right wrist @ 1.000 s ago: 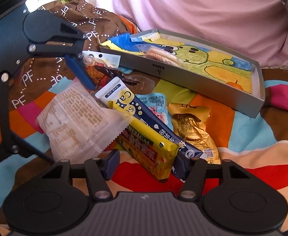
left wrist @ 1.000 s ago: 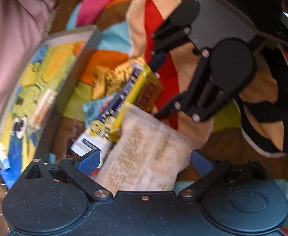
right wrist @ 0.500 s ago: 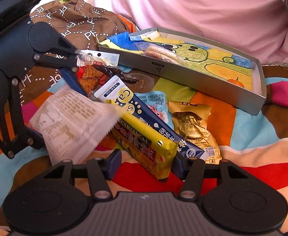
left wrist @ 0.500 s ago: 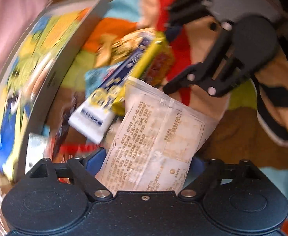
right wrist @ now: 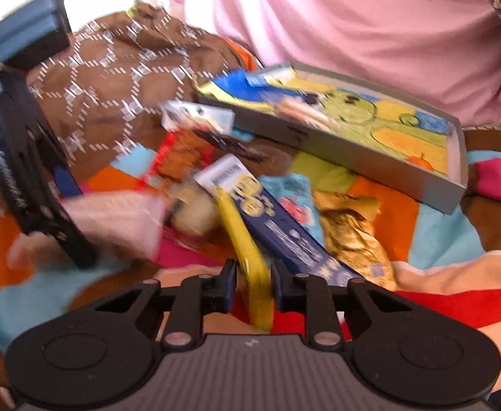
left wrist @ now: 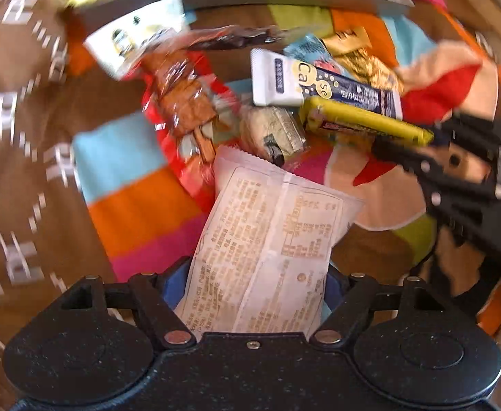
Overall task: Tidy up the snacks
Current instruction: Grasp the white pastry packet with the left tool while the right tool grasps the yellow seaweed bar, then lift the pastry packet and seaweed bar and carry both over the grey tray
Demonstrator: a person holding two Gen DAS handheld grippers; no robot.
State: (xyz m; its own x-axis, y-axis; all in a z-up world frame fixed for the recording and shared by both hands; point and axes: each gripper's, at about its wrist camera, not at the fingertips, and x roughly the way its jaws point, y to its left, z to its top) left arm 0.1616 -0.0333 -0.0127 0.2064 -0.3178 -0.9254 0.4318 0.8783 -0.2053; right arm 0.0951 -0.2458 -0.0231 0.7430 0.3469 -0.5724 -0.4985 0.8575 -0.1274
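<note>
Patchwork blanket [right wrist: 380,205] carries the snack pile; left claw [left wrist: 257,284] clamps white packet [left wrist: 267,239], right claw [right wrist: 252,286] clamps yellow bar [right wrist: 247,250].

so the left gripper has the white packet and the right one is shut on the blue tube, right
Not quite. The right gripper is shut on the yellow snack bar, not the blue tube, which lies beside it, as the right wrist view shows. The left gripper does hold the white packet.
</note>
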